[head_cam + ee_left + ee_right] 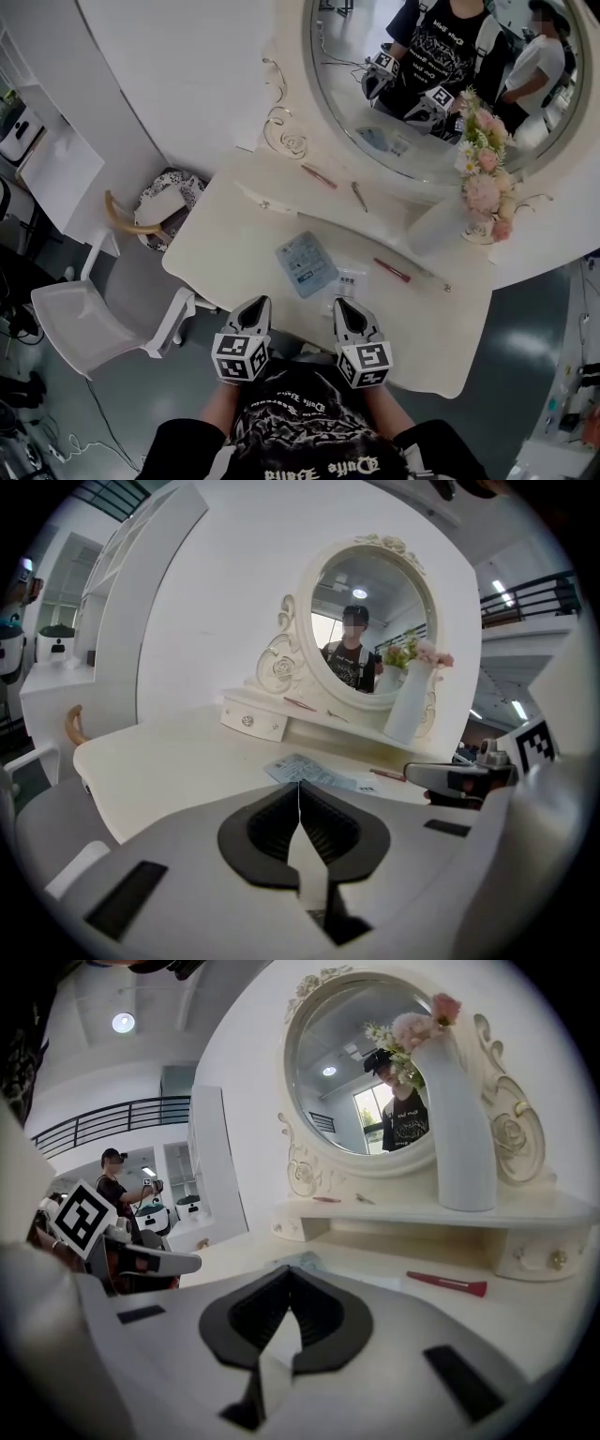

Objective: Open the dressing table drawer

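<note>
The cream dressing table (234, 244) has a raised shelf under an oval mirror (375, 94). A small drawer with round knobs closes the shelf's left end (251, 722), and another closes its right end (544, 1258). Both look closed. Any drawer under the tabletop's near edge is hidden. My left gripper (257, 304) (300, 785) hovers over the table's near edge, shut and empty. My right gripper (344, 306) (289, 1274) hovers beside it, also shut with nothing between the pads. Both point toward the mirror, well short of the shelf.
A blue packet (306, 263) and a red pen-like stick (392, 270) lie on the tabletop. A white vase of pink flowers (483, 178) stands on the shelf's right. A white chair (94, 319) and a patterned basket (164, 206) stand to the left.
</note>
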Action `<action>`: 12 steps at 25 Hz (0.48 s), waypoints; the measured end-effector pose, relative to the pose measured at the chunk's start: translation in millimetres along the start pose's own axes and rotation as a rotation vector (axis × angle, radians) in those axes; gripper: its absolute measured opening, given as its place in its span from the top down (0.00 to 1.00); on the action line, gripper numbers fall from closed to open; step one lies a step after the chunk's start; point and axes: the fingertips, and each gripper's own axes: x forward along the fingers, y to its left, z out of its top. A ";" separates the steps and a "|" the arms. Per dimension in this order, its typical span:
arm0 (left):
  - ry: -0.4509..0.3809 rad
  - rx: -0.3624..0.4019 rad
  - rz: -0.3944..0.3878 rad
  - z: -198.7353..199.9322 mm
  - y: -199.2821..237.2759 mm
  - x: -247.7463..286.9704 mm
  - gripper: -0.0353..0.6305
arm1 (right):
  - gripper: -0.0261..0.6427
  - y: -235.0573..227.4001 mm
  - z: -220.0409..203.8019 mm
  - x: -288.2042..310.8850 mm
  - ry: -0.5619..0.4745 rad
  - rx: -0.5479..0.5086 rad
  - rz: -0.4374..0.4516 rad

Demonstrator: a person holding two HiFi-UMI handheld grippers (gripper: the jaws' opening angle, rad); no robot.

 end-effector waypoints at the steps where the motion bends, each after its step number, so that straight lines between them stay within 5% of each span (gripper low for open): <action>1: -0.004 -0.008 0.004 1.7 -0.6 1.9 0.92 | 0.94 -2.7 -0.5 -0.6 0.003 0.000 -0.004; 12: -0.034 0.102 -0.007 47.1 13.9 35.1 0.92 | 0.94 -7.5 -1.3 -1.5 0.008 0.035 -0.062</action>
